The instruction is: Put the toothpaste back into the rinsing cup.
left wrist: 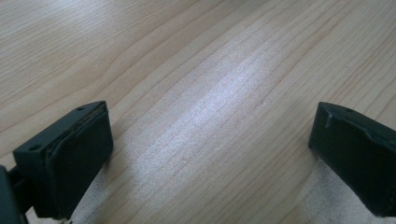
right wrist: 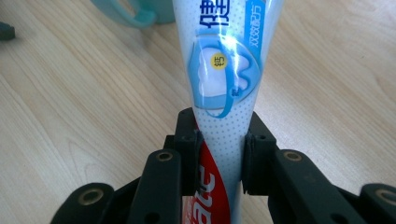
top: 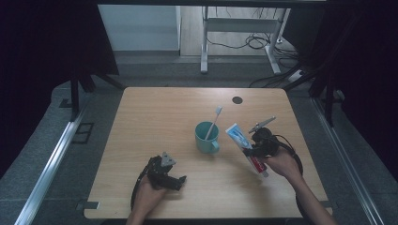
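A teal mug (top: 206, 137) stands mid-table with a white toothbrush (top: 214, 122) leaning in it, bristles up. To its right my right gripper (top: 254, 151) is shut on a toothpaste tube (top: 245, 146), white and blue with a red lower end. In the right gripper view the tube (right wrist: 222, 79) is pinched between both jaws and points toward the mug's handle (right wrist: 135, 18). My left gripper (top: 177, 182) rests low on the table near the front edge, left of centre. Its jaws are wide apart over bare wood in the left gripper view, and the left gripper (left wrist: 210, 154) is open and holds nothing.
The wooden table (top: 155, 117) has a small black round mark (top: 237, 100) near its far edge. Beyond the table are a metal desk frame (top: 204, 42) and cables on the floor (top: 263, 42). Dark curtains hang on both sides.
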